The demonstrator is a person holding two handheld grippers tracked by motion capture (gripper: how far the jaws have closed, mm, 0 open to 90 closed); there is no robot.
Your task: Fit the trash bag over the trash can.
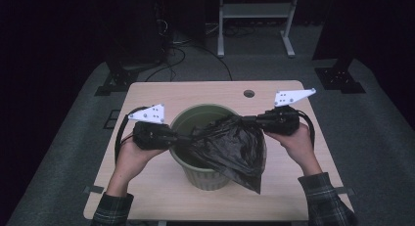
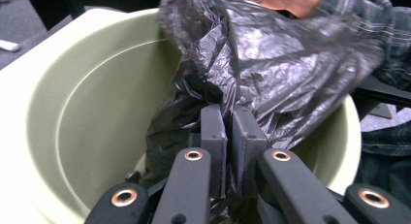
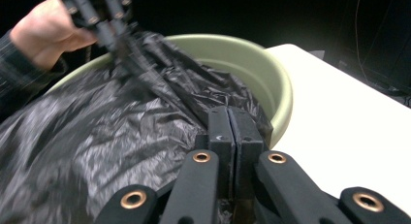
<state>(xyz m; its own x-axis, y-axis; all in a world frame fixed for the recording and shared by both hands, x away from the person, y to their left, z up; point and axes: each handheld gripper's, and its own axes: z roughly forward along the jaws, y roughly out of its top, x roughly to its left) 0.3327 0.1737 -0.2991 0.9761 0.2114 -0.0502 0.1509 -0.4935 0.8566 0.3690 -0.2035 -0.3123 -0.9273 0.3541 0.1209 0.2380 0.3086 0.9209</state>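
A pale green bin stands in the middle of the wooden table. A crinkled black plastic bag hangs stretched across its mouth and drapes down its front right side. My left gripper reaches in from the left and is shut on the bag's left edge; in the left gripper view the jaws pinch the film above the bin's inside. From the right, my right gripper is shut on the bag's right edge, its jaws pressed together over the plastic.
A round cable hole lies at the table's far side. A white desk frame and dark stands sit on the floor beyond the table. The person's hands and plaid sleeves come in from the near edge.
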